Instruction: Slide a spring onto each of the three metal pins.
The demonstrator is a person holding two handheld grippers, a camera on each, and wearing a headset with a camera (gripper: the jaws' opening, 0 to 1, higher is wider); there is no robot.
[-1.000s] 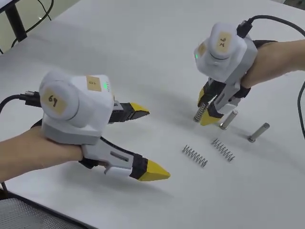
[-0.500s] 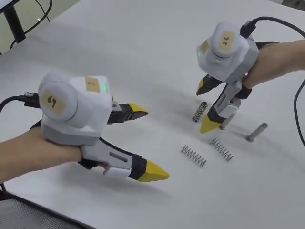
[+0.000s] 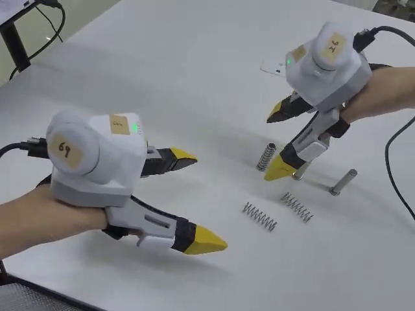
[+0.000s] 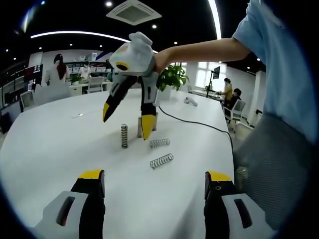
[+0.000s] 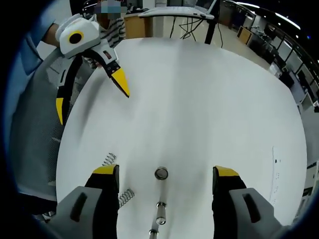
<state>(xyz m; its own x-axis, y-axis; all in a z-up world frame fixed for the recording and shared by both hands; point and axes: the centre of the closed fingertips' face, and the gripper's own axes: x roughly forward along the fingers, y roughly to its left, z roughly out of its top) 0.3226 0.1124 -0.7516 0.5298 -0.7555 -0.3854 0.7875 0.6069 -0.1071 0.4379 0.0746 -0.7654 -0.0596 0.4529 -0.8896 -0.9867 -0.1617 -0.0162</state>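
A metal pin with a spring on it (image 3: 266,157) (image 4: 124,135) (image 5: 160,173) stands upright on the white table (image 3: 162,71). My right gripper (image 3: 277,141) (image 5: 165,171) hovers open just above it, one finger on each side, holding nothing. A bare pin (image 3: 299,172) (image 4: 140,127) stands partly hidden behind the lower finger. A third bare pin (image 3: 342,182) stands farther right. Two loose springs (image 3: 260,216) (image 3: 297,207) (image 4: 162,160) (image 4: 159,143) lie flat in front of the pins. My left gripper (image 3: 194,197) (image 4: 154,175) is open and empty at the near left, pointing toward the springs.
A black cable (image 3: 394,188) trails from the right gripper along the table's right side. A small white object (image 3: 269,67) lies at the far back. The table's near edge (image 3: 58,285) runs close under my left hand.
My right gripper was shut on the spring over the pin. It has opened, let the spring go and risen, and the spring now stays on the upright pin. My left gripper has held still.
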